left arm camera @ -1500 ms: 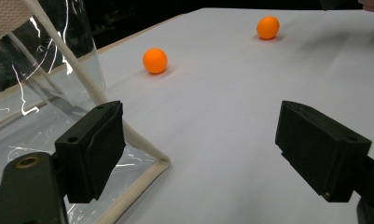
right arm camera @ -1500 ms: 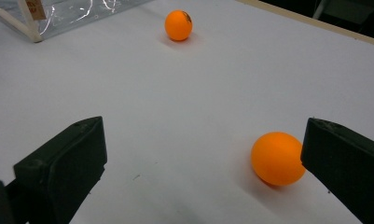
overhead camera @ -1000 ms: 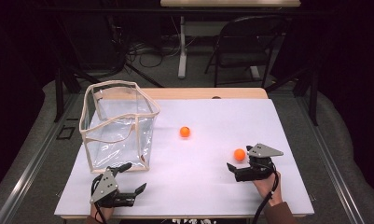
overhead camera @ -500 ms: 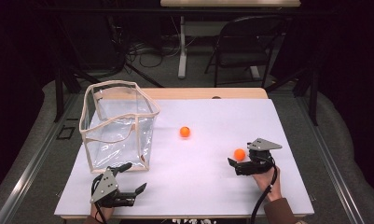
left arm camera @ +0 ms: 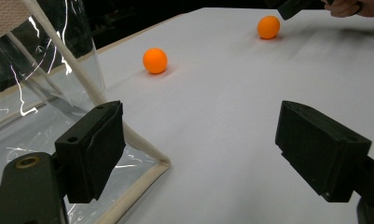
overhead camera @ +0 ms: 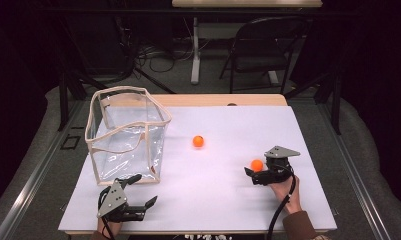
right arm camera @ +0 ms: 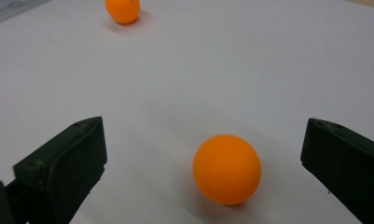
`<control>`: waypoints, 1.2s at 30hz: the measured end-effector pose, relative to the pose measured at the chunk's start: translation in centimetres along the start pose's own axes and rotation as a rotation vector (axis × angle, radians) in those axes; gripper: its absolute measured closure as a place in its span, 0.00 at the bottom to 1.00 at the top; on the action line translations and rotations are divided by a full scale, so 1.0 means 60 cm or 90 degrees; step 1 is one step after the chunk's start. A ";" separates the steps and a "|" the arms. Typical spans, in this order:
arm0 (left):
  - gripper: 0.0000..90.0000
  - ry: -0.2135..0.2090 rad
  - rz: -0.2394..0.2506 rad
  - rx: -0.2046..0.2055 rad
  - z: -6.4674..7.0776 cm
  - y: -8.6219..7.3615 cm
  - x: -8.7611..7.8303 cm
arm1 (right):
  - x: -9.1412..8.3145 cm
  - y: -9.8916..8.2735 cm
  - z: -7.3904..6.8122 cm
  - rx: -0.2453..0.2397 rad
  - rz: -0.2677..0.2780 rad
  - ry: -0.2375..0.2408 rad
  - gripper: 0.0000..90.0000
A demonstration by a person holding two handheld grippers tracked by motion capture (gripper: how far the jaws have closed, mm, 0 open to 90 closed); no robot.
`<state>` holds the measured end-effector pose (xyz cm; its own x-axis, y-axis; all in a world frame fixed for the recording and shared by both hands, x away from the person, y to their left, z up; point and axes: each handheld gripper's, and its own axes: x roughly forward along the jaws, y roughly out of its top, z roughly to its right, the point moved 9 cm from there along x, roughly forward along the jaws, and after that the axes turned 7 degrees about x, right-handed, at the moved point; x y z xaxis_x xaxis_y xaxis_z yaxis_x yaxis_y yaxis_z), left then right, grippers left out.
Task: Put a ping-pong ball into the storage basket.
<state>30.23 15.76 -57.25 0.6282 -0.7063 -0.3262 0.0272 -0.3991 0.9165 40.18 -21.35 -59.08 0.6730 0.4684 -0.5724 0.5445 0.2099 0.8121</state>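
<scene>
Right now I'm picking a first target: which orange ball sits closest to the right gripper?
The ball at the table's right, lying between the right gripper's open jaws. The other ball rests mid-table, nearer the clear bag.

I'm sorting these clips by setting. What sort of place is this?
Probably a lab or workshop: a white-topped table, loose cables on the floor, a folding chair, dark surroundings.
</scene>
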 end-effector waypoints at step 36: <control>0.18 -0.001 -0.001 0.000 0.000 0.000 0.000 | 0.020 -0.034 0.019 0.017 -0.075 -0.066 0.56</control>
<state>30.22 15.73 -57.27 0.6266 -0.7066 -0.3287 0.0286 -0.4006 0.9158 40.47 -22.18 -61.53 0.6511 0.3505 -0.6732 0.6346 0.2352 0.7362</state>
